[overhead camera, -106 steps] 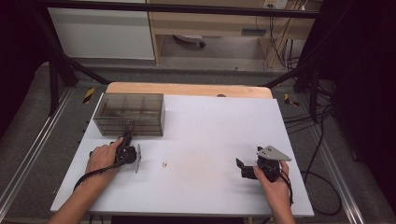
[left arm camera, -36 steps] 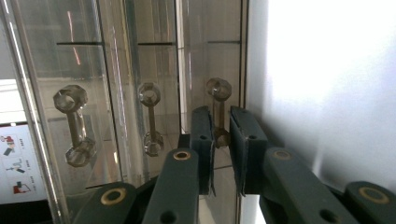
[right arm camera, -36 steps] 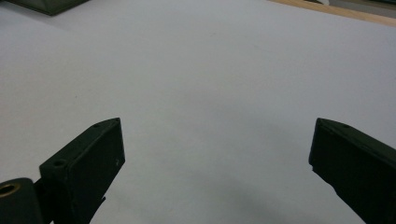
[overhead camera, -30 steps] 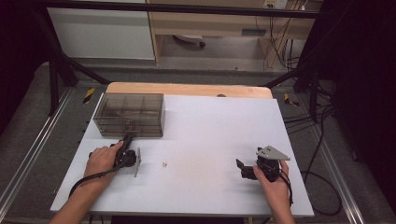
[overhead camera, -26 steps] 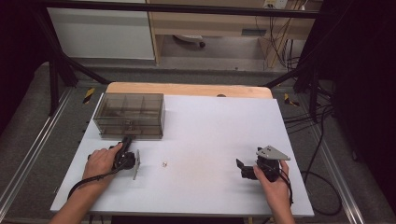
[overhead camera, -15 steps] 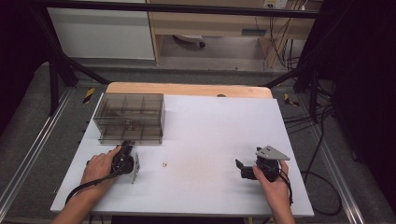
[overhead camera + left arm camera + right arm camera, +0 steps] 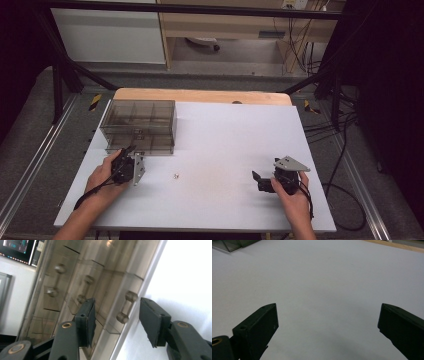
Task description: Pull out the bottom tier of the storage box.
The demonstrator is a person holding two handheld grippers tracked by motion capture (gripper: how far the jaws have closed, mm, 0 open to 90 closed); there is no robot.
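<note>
Bench: a white bench (image 7: 220,145) with a strip of wood along its far edge.
Drawer box: a clear smoky drawer box (image 7: 139,125) stands near the far left corner of the bench, its front turned to the person's side. In the left gripper view (image 7: 82,287) it shows several small drawers, each with a clear handle.
Handle: one clear drawer handle (image 7: 127,307) lies in line with the gap between the left jaws, a little beyond the pads, not touched by them.
Left gripper: the left gripper (image 7: 131,151) is held by the left hand (image 7: 102,176) just in front of the drawer box, near the left edge of the bench, and points at the front of the box. In its own view (image 7: 116,320) the box is seen tilted.
Left jaws: they have just been opening and now stand half apart; nothing is pressed between the pads.
Small thing: a tiny pale thing (image 7: 176,175) lies on the bench toward the near edge, to the right of the left gripper; what it is I cannot tell.
Right gripper: the right gripper (image 7: 257,181) is held by the right hand (image 7: 294,194) near the near right corner of the bench, well apart from the box, pointing toward the left edge.
Right jaws: wide apart (image 7: 327,322), with only bare bench surface between them.
</note>
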